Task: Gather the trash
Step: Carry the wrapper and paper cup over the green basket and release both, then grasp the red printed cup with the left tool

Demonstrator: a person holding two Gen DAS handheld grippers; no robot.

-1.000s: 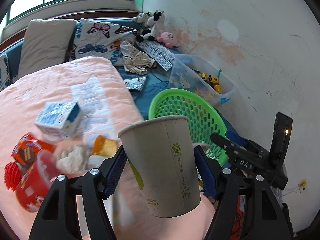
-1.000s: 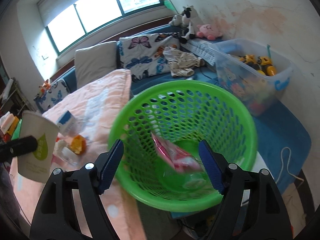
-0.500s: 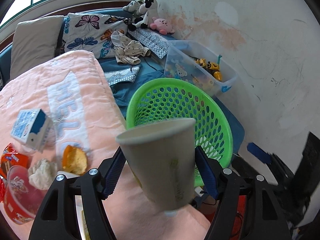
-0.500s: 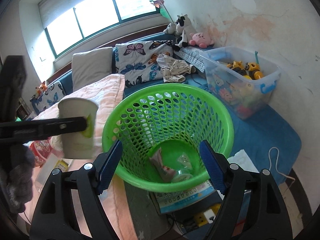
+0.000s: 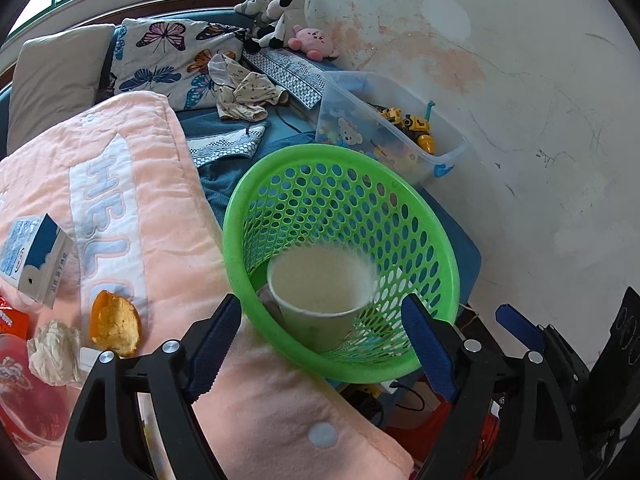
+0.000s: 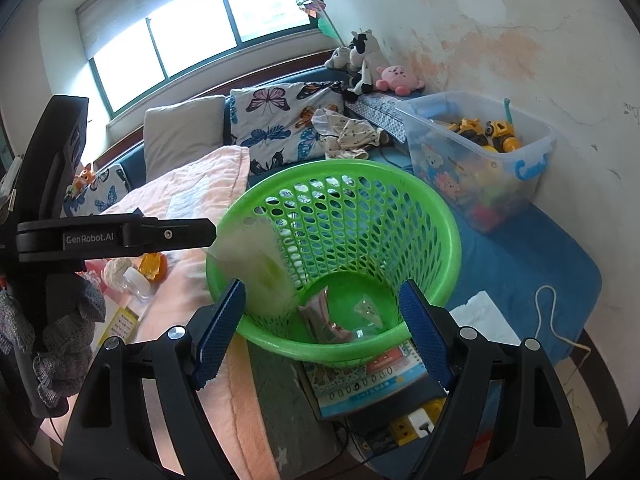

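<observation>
Pink blanket (image 5: pixel 168 208) on the bed carries leftover trash. Left gripper (image 5: pixel 320 344) has just been opening its fingers; the cup (image 5: pixel 320 300), blurred, drops free into the basket (image 5: pixel 448 256). Right gripper (image 6: pixel 320 328) hangs spread, empty. Next likely: the tissue (image 5: pixel 54 350) or carton (image 5: pixel 34 254).

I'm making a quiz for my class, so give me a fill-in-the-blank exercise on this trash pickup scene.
1. The paper cup is dropping into the ____ basket.
2. The left gripper has just opened its jaws, so they are ____ of the cup.
3. The milk carton lies on the ____ blanket.

Missing words: green; clear; pink
</observation>
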